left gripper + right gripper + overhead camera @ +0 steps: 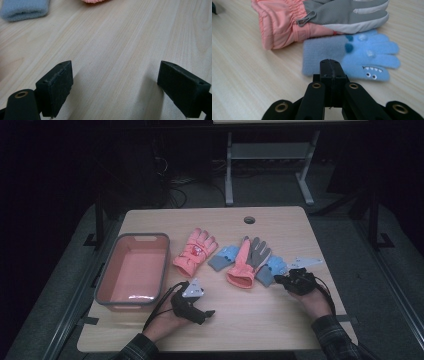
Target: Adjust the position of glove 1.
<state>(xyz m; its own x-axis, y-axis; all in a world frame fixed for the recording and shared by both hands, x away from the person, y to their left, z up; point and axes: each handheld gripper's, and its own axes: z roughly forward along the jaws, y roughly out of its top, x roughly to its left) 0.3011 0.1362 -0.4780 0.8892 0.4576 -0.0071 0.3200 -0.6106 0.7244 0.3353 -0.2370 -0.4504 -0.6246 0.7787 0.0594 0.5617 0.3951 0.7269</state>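
Observation:
Four gloves lie in a row mid-table: a pink ski glove (195, 251), a small blue fleece glove (223, 256), a pink and grey ski glove (247, 262) and a second blue fleece glove (271, 268). The second blue glove (362, 56) has a monster face and lies partly under the pink and grey glove (312, 20). My right gripper (330, 66) is shut, its tip at the near edge of that blue glove's cuff, with nothing seen between the jaws. My left gripper (115, 75) stands open over bare wood, well short of a blue cuff (23, 10).
A pink bin with a grey rim (131, 270) sits empty at the table's left side. A cable hole (249, 219) lies near the far edge. Bare wood stretches along the front edge between my hands. A desk frame (270, 165) stands on the floor beyond.

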